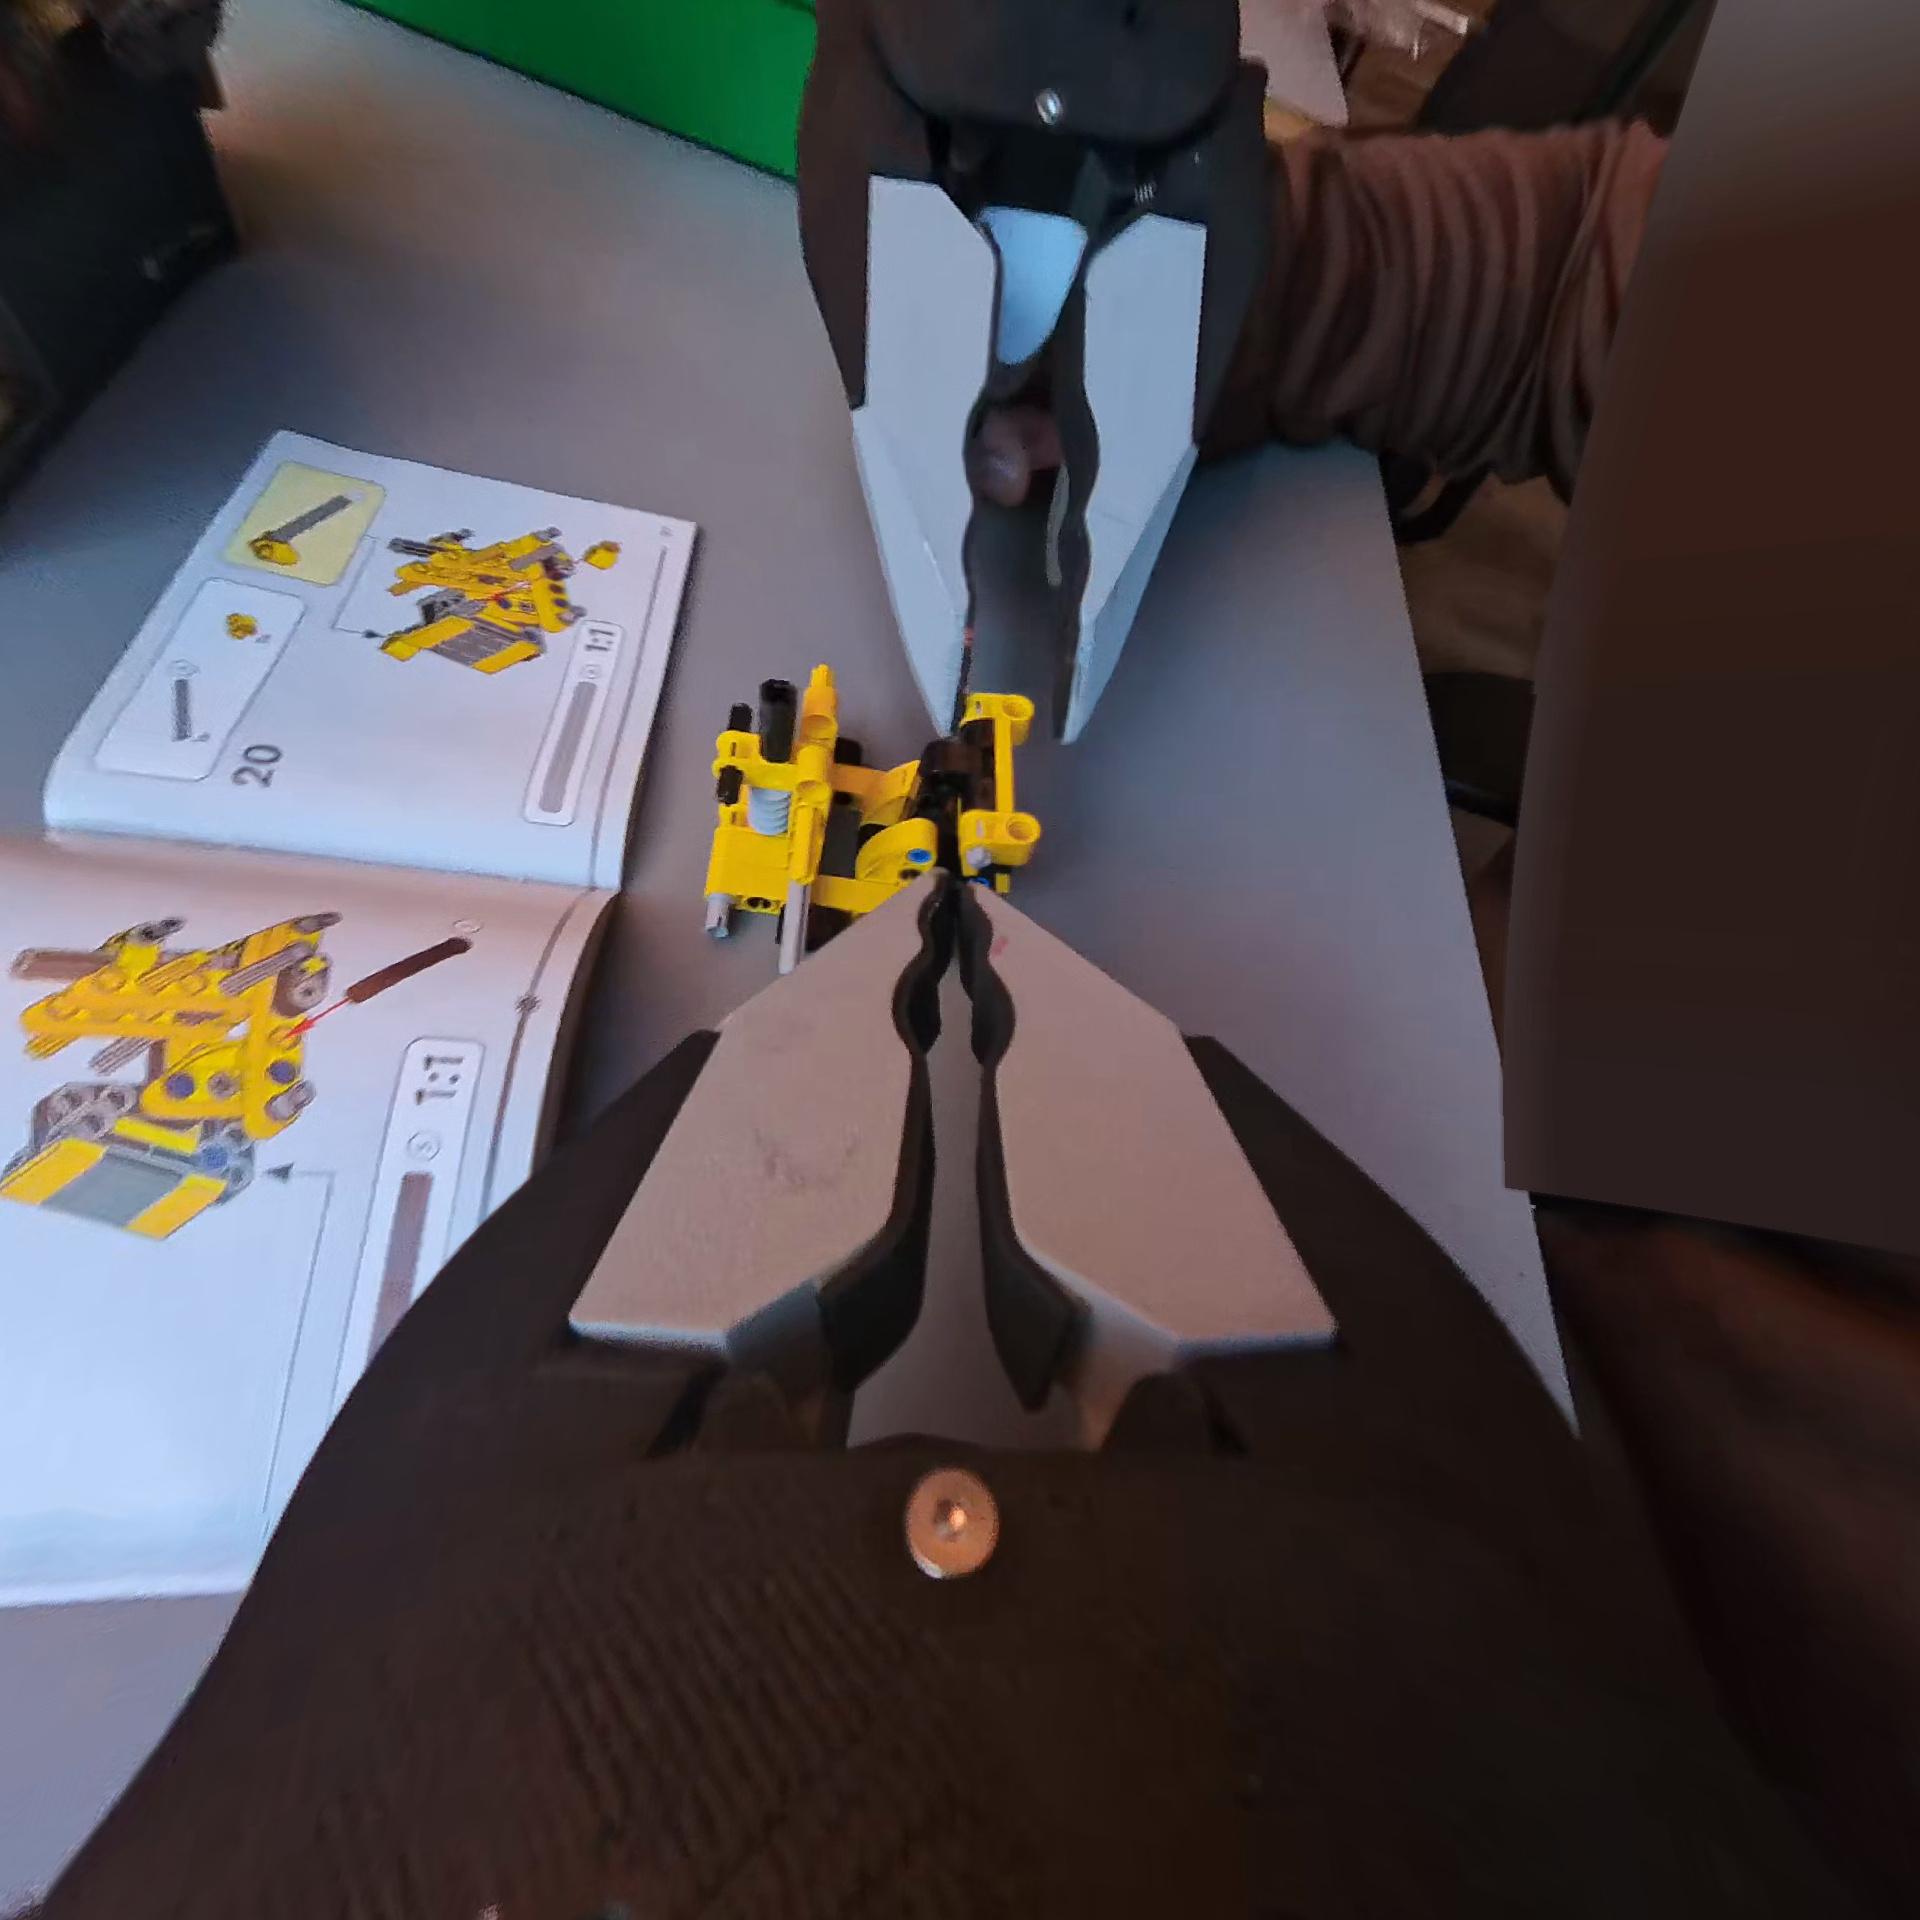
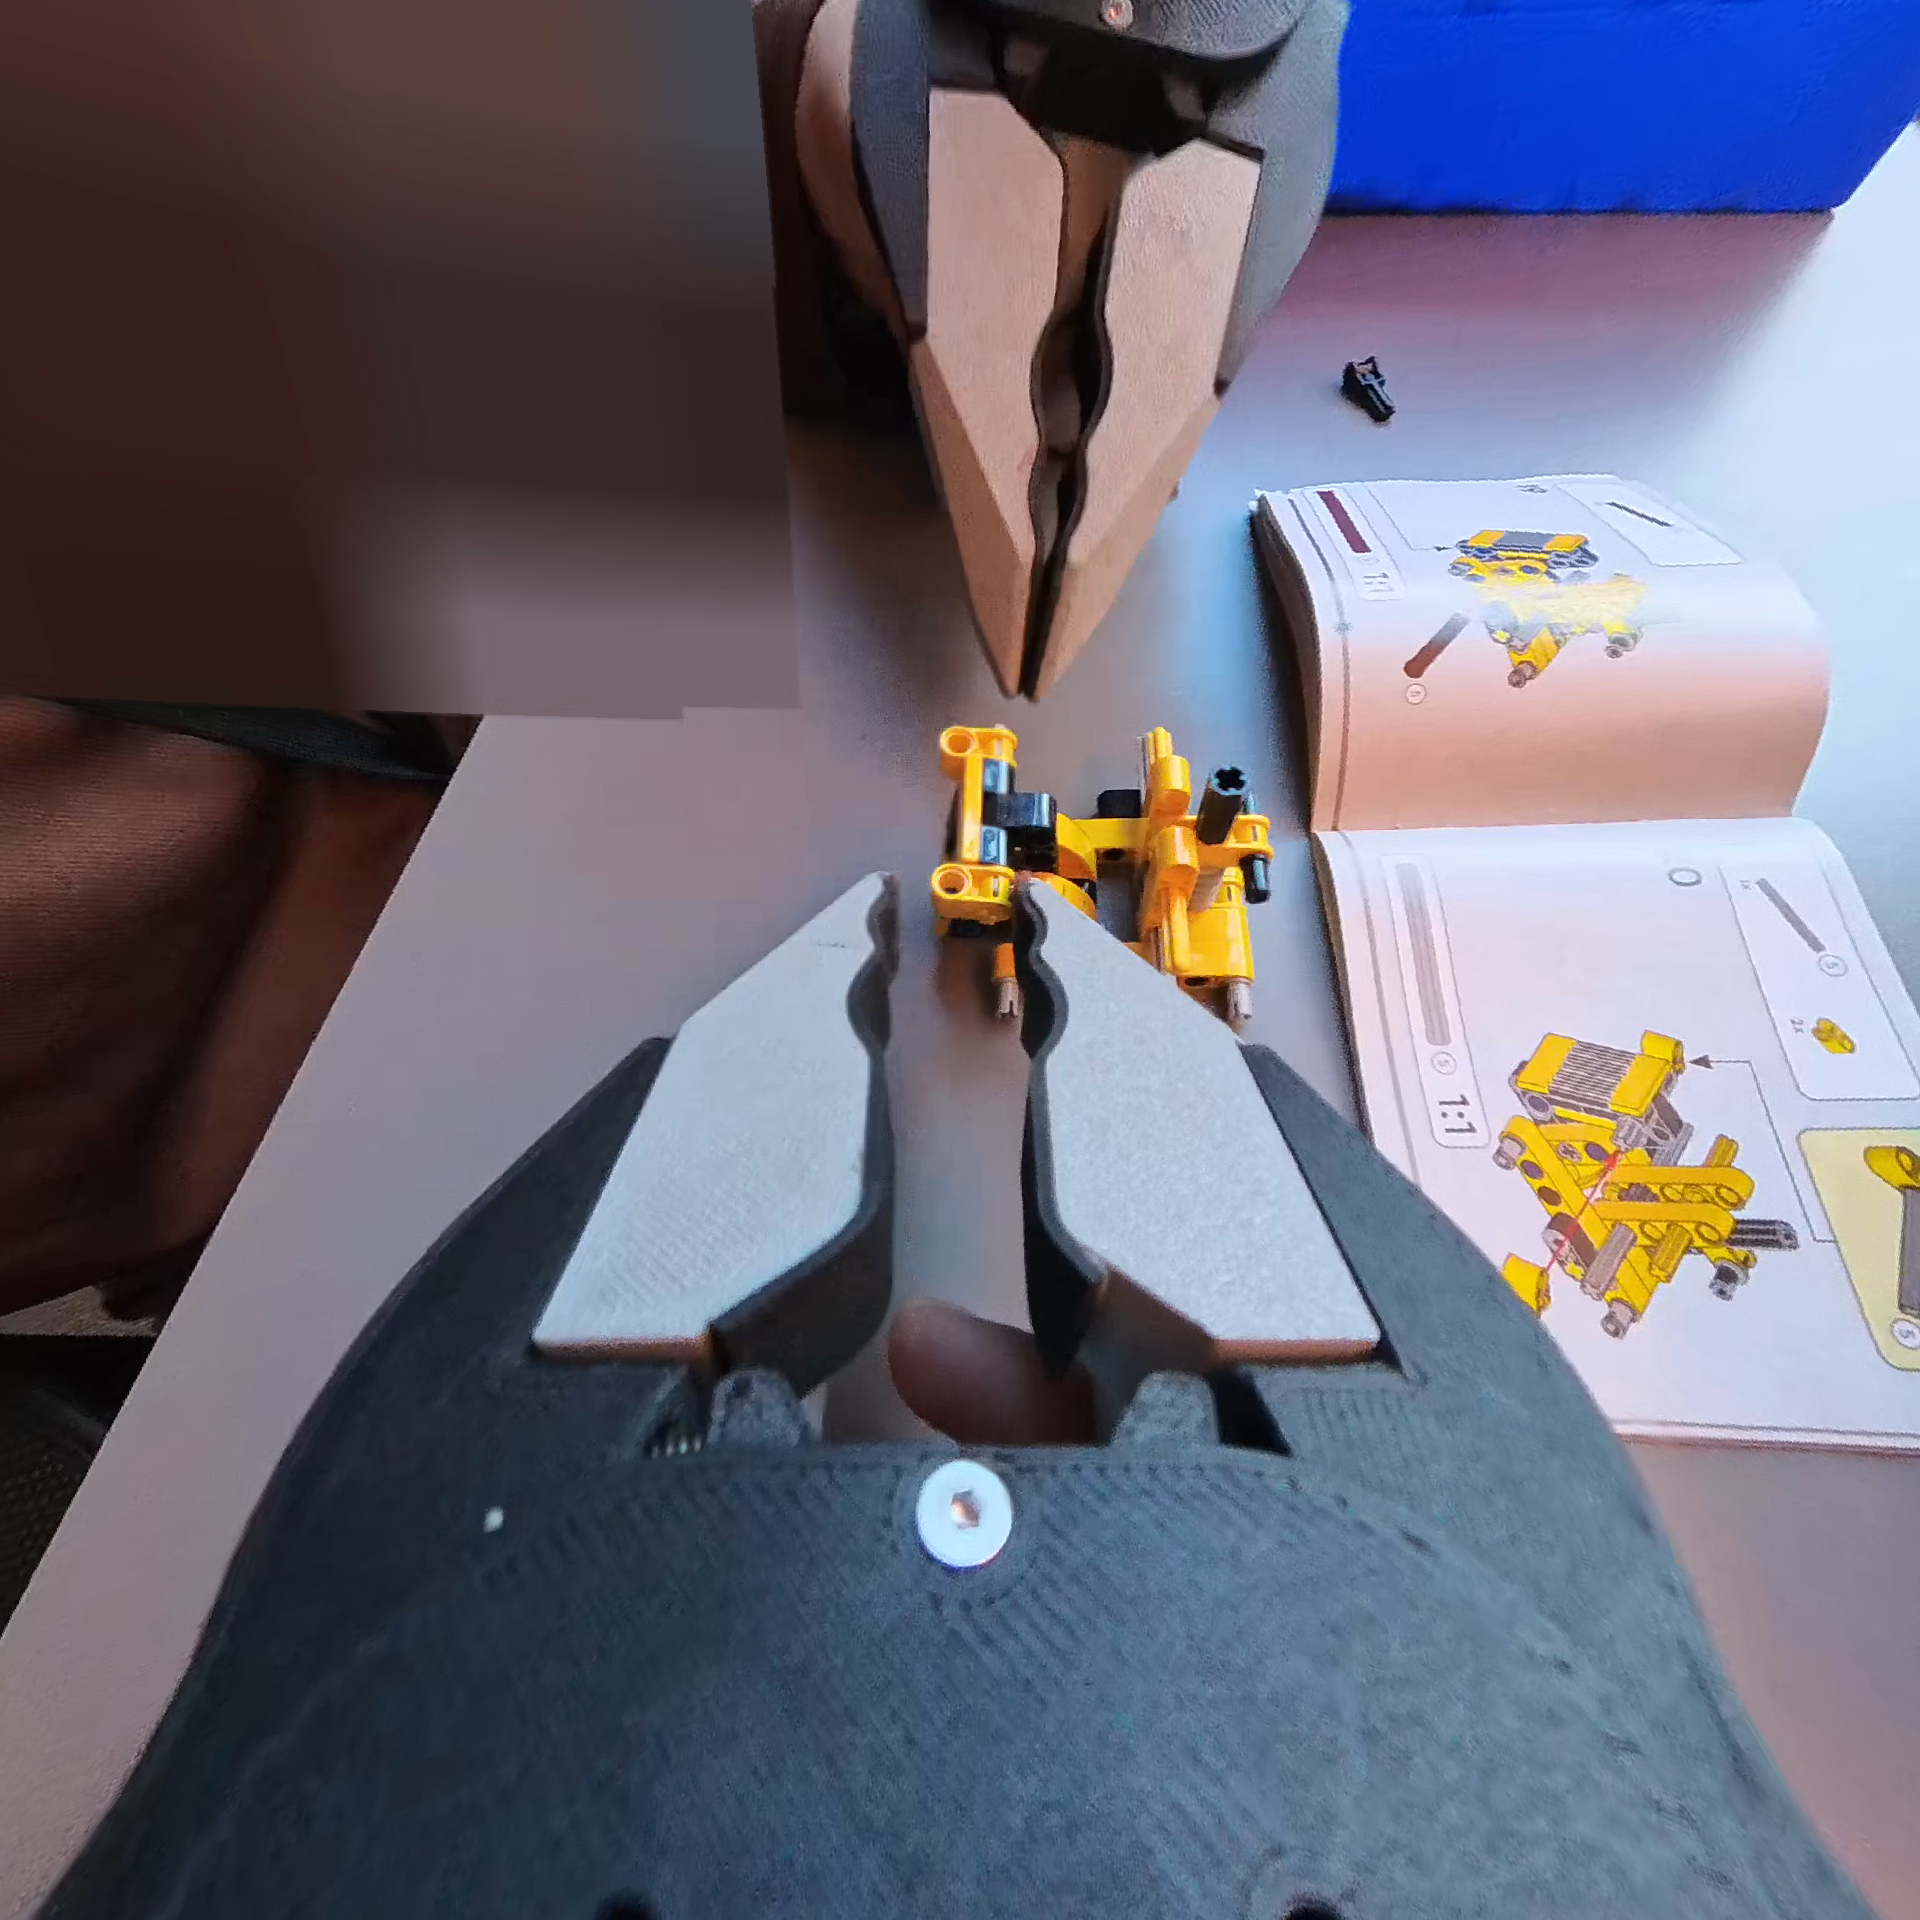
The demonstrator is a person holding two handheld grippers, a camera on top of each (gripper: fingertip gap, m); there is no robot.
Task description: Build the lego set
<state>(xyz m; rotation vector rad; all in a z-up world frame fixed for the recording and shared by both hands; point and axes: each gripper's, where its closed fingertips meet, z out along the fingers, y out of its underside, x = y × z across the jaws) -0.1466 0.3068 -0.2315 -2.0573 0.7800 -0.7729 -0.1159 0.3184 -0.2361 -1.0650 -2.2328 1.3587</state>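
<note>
A partly built yellow and black lego model lies on the grey table, next to an open instruction booklet. My left gripper is shut, with nothing seen between its fingers; its tips sit at the model's near end. In the right wrist view the left gripper points down just beyond the model. My right gripper is open, and its fingers stand on either side of the model's yellow end frame. The right gripper also shows in the left wrist view.
A small loose black piece lies on the table beyond the booklet. The table edge runs close beside the model. A green object and a blue object stand at the table's far sides. A person's sleeve is behind the right gripper.
</note>
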